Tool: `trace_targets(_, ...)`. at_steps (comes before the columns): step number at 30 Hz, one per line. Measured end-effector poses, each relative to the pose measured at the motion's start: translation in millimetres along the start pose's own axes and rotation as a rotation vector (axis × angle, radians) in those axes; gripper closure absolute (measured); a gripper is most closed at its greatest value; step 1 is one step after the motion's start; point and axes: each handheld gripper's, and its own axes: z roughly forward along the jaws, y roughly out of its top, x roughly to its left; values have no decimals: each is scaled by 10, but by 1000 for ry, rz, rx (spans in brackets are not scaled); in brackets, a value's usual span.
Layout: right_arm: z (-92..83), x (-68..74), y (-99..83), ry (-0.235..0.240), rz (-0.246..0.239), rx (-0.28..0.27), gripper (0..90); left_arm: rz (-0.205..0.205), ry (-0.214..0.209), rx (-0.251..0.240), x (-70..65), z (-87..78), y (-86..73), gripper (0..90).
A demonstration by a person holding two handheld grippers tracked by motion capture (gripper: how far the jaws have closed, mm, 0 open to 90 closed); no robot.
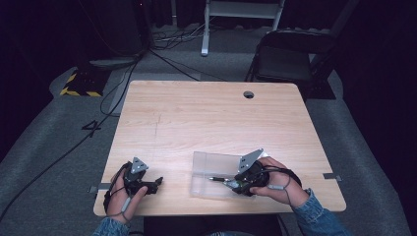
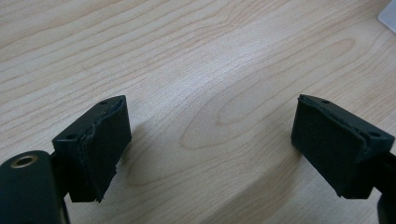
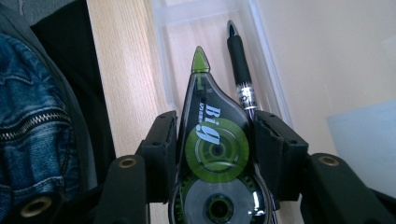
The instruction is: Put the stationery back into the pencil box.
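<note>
the right gripper (image 3: 212, 140) clamps a correction tape dispenser (image 3: 212, 154) over the clear tray (image 1: 206, 167), a pen (image 3: 240, 70) just beyond its jaws. likely placing; next, lower and release. the left gripper (image 2: 210, 140) gapes wide, idle.

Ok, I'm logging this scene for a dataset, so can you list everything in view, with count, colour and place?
Table: one, light wood, centre of the high view.
Plastic box: one, clear, near table edge, by the right claw.
Correction tape dispenser: one, green and smoky-clear, between the right claw's jaws, tip over the box.
Pen: one, black, lying in the box.
Folding chair: one, black, beyond the table.
Cables: several, black, on the grey floor at left.
Left claw: one, black, open over bare table.
Right claw: one, black, shut on the dispenser.
Hands: two, denim sleeves, bottom edge.
</note>
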Motion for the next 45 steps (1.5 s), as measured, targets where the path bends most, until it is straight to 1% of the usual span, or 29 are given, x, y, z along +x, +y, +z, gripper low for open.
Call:
trace_targets(8,88,-23,-22,-2,-24,27,524,0,0,0,0,0,0,123)
trace_targets(15,117,-36,-39,-8,-39,51,524,0,0,0,0,0,0,124)
trace_targets(16,123,-38,-42,-4,-36,57,524,0,0,0,0,0,0,124)
trace_targets(22,148,-55,-55,10,-42,58,523,0,0,0,0,0,0,124)
trace_targets(26,178,-54,-59,15,-68,72,522,0,0,0,0,0,0,123)
trace_targets(33,185,-59,-64,20,-64,80,521,0,0,0,0,0,0,124)
trace_targets(36,192,-70,-74,27,-49,74,519,0,0,0,0,0,0,124)
trace_targets(37,191,-76,-76,30,-53,78,518,0,0,0,0,0,0,124)
trace_targets(42,199,-92,-92,43,-38,83,510,0,0,0,0,0,0,124)
trace_targets(43,199,-92,-93,42,-28,83,508,0,0,0,0,0,0,124)
trace_targets(45,197,-99,-94,42,-32,84,509,0,0,0,0,0,0,123)
